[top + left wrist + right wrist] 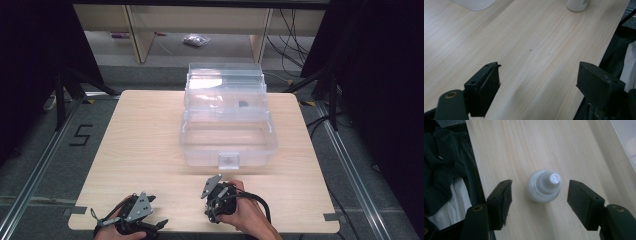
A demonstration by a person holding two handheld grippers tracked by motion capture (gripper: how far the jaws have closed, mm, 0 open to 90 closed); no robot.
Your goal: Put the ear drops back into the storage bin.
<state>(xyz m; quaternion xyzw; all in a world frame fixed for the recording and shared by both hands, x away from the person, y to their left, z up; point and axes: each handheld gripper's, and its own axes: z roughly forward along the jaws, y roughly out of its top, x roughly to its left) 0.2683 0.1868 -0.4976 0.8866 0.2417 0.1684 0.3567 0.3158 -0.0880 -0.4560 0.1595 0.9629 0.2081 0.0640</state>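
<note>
On my counter (145, 150), pale wood grain with rounded corners, a clear plastic box (227, 142) stands right of centre towards the far edge. Its lid (225, 80) is swung up and back, and a white latch (229, 160) sits on its near wall. Something small and dark (243, 104) lies inside the far part; I cannot tell what it is. On the grey floor to the left, a "5" (80, 135) is marked in black tape. Beyond the counter I see light wooden shelf legs (142, 37), a crumpled clear bag (196, 40) on the floor, and black cables (292, 42) trailing at the far right.
</note>
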